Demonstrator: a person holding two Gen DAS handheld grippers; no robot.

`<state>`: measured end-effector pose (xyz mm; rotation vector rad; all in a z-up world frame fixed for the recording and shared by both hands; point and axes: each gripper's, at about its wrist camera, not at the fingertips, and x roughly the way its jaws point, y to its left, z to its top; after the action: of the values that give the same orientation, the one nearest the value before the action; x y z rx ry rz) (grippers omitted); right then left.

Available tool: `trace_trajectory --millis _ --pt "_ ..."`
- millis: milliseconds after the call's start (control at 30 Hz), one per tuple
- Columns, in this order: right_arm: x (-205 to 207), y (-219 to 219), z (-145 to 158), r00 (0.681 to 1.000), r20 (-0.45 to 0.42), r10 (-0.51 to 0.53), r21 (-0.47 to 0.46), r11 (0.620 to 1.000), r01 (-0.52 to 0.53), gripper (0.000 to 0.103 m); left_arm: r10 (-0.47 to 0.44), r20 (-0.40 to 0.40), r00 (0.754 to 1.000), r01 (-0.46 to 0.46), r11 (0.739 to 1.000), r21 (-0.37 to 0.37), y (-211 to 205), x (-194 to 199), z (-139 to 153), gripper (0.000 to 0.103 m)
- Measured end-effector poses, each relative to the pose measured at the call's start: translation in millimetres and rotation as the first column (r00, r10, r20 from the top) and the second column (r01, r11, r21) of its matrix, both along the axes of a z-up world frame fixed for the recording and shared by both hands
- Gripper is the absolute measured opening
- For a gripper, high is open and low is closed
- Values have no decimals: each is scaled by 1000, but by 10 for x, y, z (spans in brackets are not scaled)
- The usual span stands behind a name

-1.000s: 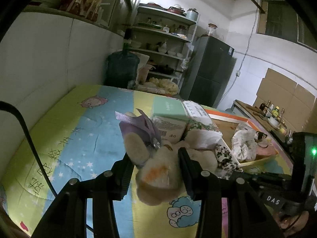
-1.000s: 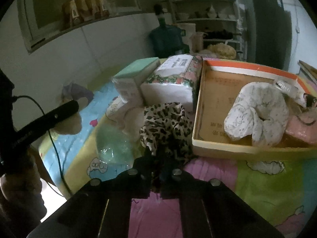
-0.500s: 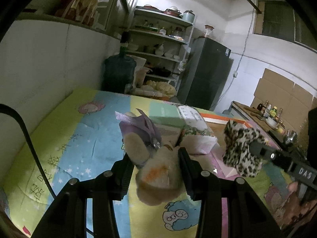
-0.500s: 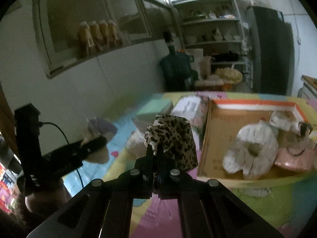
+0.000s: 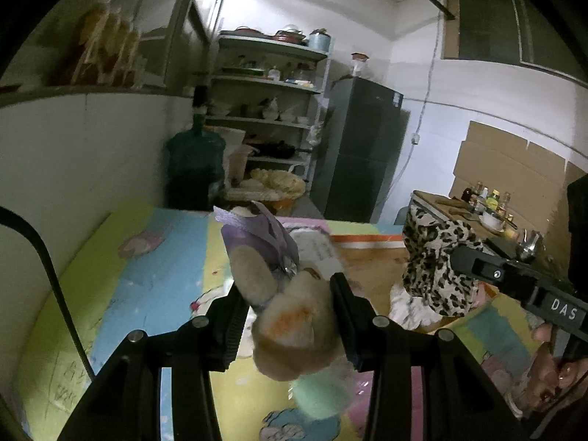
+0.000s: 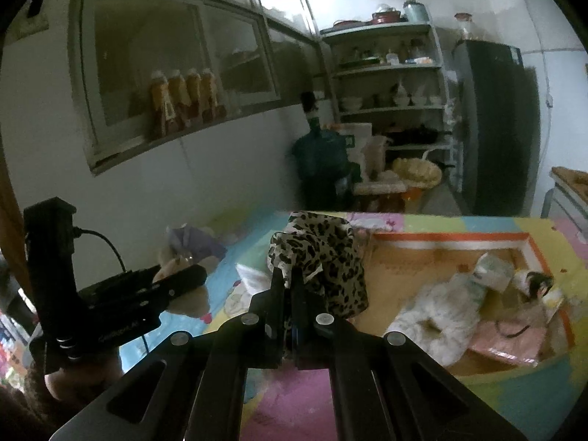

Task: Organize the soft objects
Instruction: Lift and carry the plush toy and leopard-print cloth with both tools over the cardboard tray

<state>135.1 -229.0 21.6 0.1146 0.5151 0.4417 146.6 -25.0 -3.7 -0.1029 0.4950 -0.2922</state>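
My left gripper [image 5: 288, 294] is shut on a beige plush toy [image 5: 294, 327] with a purple bow [image 5: 257, 239], held above the colourful mat [image 5: 147, 283]. My right gripper [image 6: 288, 284] is shut on a leopard-print cloth [image 6: 323, 257], held in the air left of the orange-rimmed cardboard tray [image 6: 404, 253]. The cloth [image 5: 433, 268] and right gripper also show at the right of the left wrist view. The left gripper [image 6: 183, 281] with the plush toy [image 6: 176, 261] shows at the left of the right wrist view.
The tray holds a white spotted cloth [image 6: 441, 305], a pink item [image 6: 507, 338] and small items. A white tissue pack [image 6: 253, 279] lies on the mat left of the tray. A water jug [image 5: 194, 169], shelves [image 5: 264, 110] and a fridge [image 5: 360, 154] stand beyond the mat.
Both grippers have risen higher above the mat with their loads. The leopard cloth was lifted off the mat and now hangs beside the tray.
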Motion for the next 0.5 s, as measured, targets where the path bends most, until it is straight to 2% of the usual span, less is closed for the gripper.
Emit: trace_trajectory --millis 500 --pt "80 -525 149 997 38 -71 -5 997 71 2 -92 40 995 91 995 32 -650 321 263 45"
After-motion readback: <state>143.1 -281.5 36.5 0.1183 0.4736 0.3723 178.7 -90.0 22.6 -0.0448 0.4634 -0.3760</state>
